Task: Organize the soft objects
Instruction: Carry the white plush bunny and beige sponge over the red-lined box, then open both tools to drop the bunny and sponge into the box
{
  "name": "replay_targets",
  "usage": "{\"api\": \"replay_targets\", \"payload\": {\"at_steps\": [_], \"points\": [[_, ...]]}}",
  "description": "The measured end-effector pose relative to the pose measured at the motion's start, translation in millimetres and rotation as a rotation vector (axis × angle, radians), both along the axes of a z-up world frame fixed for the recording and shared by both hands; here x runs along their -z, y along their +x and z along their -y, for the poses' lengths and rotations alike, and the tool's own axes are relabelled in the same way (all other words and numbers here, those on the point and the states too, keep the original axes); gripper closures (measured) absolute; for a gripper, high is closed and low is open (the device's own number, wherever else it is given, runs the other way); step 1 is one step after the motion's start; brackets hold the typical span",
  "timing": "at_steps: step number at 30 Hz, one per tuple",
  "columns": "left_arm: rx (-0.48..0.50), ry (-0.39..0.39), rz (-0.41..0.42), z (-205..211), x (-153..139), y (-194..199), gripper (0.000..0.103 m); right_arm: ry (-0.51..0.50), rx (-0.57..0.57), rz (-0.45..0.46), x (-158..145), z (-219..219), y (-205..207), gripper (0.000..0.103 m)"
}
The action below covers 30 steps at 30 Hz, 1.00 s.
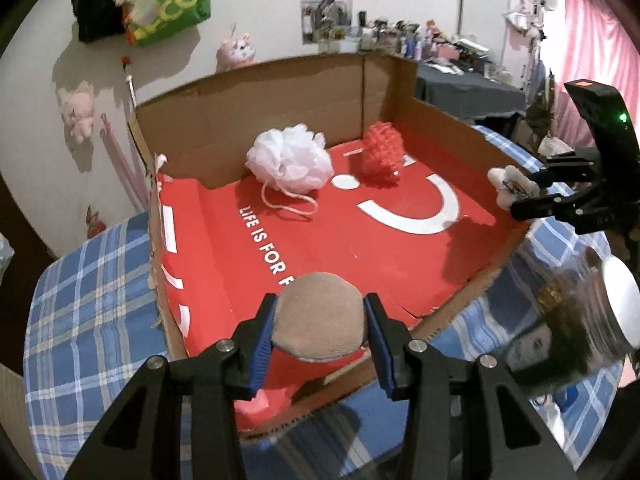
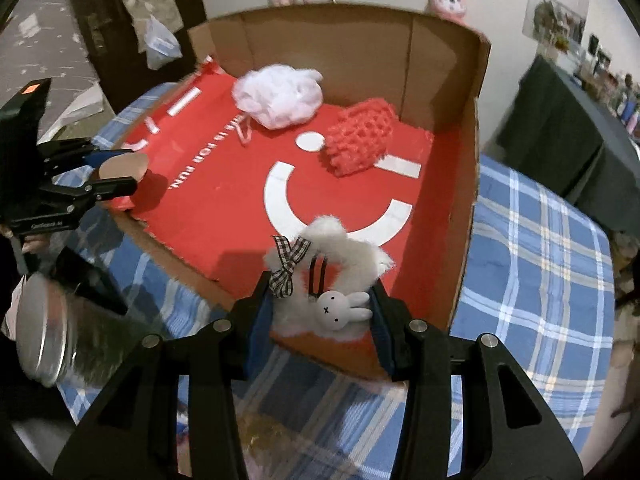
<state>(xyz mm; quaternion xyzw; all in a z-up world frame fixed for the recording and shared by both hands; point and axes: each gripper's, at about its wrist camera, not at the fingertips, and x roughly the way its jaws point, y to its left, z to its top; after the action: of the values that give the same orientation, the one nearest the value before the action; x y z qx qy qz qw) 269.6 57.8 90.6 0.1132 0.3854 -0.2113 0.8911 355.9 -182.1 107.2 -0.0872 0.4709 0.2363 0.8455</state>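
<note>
A cardboard box [image 1: 240,116] with a red printed floor sits on a blue plaid cloth. Inside lie a white mesh bath pouf [image 1: 289,159] and a red crocheted pouch [image 1: 380,151]; both also show in the right wrist view, the pouf [image 2: 280,94] and the pouch [image 2: 358,140]. My left gripper [image 1: 320,322] is shut on a tan round pad [image 1: 320,326] above the box's near edge. My right gripper [image 2: 320,312] is shut on a fluffy white scrunchie [image 2: 344,248] with a checked bow and a small bunny, over the box's near corner.
A blue plaid cloth [image 2: 532,248] covers the surface around the box [image 2: 444,52]. A clear jar with a metal lid [image 2: 40,344] stands between the grippers. Plush toys [image 1: 80,114] hang on the wall. A dark table [image 1: 468,88] with many small items stands behind.
</note>
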Motion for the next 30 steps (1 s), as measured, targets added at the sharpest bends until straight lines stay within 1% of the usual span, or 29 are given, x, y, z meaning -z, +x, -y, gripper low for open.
{"api": "replay_targets", "payload": {"at_steps": [3,10,12,15,20,25,30], "points": [[-0.031,0.013,-0.041,2,5,12,0.057,-0.026,0.023,-0.046,6,-2,10,0.061],[-0.085,0.052,-0.129,1,22,33,0.056,-0.060,0.033,-0.098,9,-13,25,0.059],[-0.086,0.075,-0.133,4,24,35,0.056,-0.082,0.043,-0.100,10,-15,27,0.059],[-0.089,0.073,-0.144,6,24,38,0.056,-0.100,0.043,-0.104,10,-17,30,0.059],[-0.095,0.095,-0.154,11,26,44,0.056,-0.127,0.046,-0.110,12,-20,34,0.059],[-0.105,0.119,-0.164,16,29,51,0.055,-0.221,0.049,-0.090,19,-29,38,0.059],[-0.105,0.145,-0.173,20,34,53,0.055,-0.253,0.050,-0.078,22,-32,42,0.059]]}}
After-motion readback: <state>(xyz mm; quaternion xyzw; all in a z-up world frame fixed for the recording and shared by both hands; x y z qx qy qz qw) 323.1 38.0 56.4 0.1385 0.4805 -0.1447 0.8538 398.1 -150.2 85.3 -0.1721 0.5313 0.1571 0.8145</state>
